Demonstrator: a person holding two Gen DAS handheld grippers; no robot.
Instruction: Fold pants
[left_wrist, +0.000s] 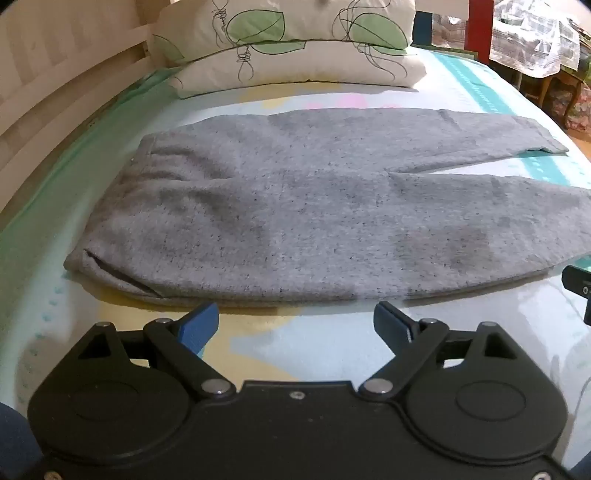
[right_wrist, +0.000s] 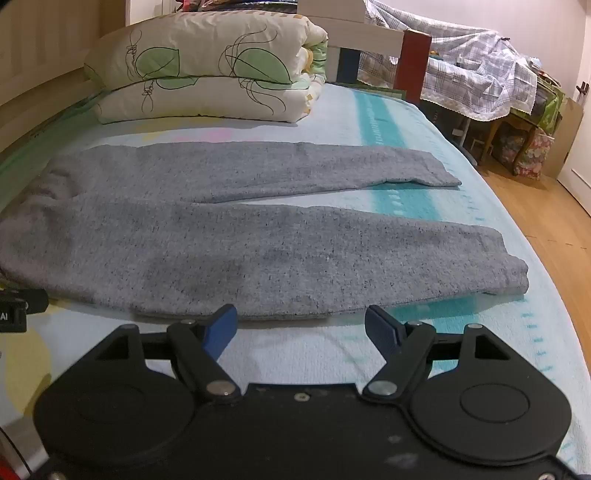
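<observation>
Grey knit pants (left_wrist: 295, 206) lie flat across the bed, waistband to the left, both legs stretched to the right and slightly apart. In the right wrist view the pants (right_wrist: 258, 240) show both leg cuffs, the near one close to the bed's right edge. My left gripper (left_wrist: 295, 323) hovers open just short of the pants' near edge, by the hip and pocket. Open too, my right gripper (right_wrist: 301, 325) sits just short of the near leg's edge. Nothing is between either pair of blue fingers.
A folded quilt with green leaf print (left_wrist: 288, 40) is stacked at the far side of the bed (right_wrist: 480, 332). A wooden headboard (left_wrist: 55, 74) runs along the left. Wooden floor (right_wrist: 546, 221) and cloth-covered furniture (right_wrist: 472, 81) lie off the right.
</observation>
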